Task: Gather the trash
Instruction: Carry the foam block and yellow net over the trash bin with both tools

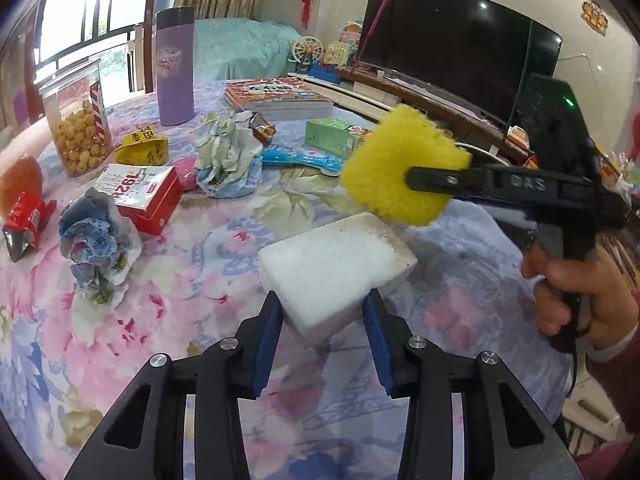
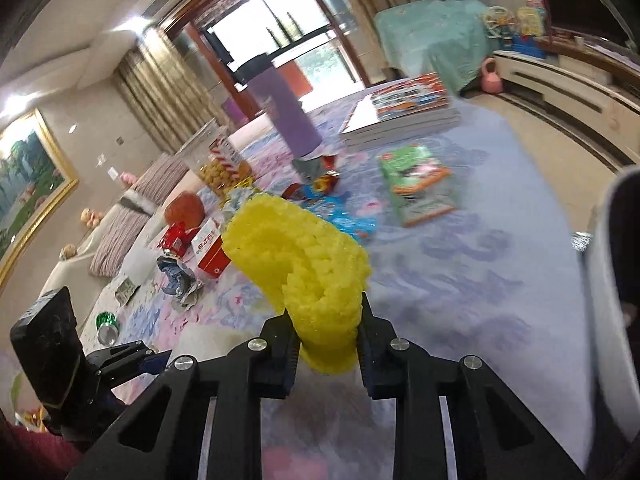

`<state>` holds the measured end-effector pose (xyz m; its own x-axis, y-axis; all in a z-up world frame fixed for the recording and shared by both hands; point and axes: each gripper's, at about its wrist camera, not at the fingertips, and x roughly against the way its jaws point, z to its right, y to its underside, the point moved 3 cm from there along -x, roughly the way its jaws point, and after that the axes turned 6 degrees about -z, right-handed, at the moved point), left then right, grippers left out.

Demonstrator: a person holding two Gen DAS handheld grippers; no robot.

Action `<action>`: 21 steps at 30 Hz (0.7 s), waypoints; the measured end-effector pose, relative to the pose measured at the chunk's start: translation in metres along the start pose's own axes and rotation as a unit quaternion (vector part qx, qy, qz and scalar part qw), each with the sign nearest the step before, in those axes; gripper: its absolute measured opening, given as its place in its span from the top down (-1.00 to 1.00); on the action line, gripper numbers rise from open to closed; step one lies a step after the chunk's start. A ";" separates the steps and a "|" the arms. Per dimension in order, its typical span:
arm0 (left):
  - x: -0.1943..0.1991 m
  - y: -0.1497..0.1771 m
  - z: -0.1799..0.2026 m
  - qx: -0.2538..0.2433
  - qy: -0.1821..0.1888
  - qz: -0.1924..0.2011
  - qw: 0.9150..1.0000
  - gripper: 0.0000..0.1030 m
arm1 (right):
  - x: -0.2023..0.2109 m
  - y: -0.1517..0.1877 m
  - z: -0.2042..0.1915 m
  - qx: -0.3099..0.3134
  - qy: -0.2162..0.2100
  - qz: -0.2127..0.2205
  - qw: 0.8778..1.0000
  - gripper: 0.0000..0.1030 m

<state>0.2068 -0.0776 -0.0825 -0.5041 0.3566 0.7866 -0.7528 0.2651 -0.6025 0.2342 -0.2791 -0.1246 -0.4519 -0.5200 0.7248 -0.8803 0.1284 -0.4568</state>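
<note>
A sponge block (image 1: 336, 264) lies on the table (image 1: 208, 360) just ahead of the left gripper (image 1: 323, 344). To its left sit a crumpled wrapper (image 1: 98, 248) and a box (image 1: 146, 198); behind these stand a jar (image 1: 76, 120) and a bottle (image 1: 175, 66), with stacked books (image 1: 278, 98) farther right.

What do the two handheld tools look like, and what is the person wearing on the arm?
Both tools are black plastic with triangular cut-outs and round silver screws. The left tool has blue pads on its fingers. The right tool has a pistol-style handle, a black box on top with a small green light, faint embossed letters on one arm and a black cable below. The sleeve is dark red with a pale cuff.
</note>
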 end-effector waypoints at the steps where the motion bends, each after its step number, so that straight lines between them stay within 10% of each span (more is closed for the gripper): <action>1: 0.000 -0.001 0.003 0.001 0.001 0.002 1.000 0.23 | 0.006 0.002 0.003 -0.005 0.003 0.004 1.000 0.52; 21: -0.018 -0.034 0.069 -0.021 0.021 0.010 1.000 0.23 | 0.105 0.043 0.058 -0.075 0.058 0.065 0.993 0.52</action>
<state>0.2121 -0.1551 -0.0673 -0.4994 0.3988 0.7691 -0.7247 0.2942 -0.6231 0.1566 -0.3769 -0.0977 -0.5699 -0.3910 0.7227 -0.8206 0.3169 -0.4756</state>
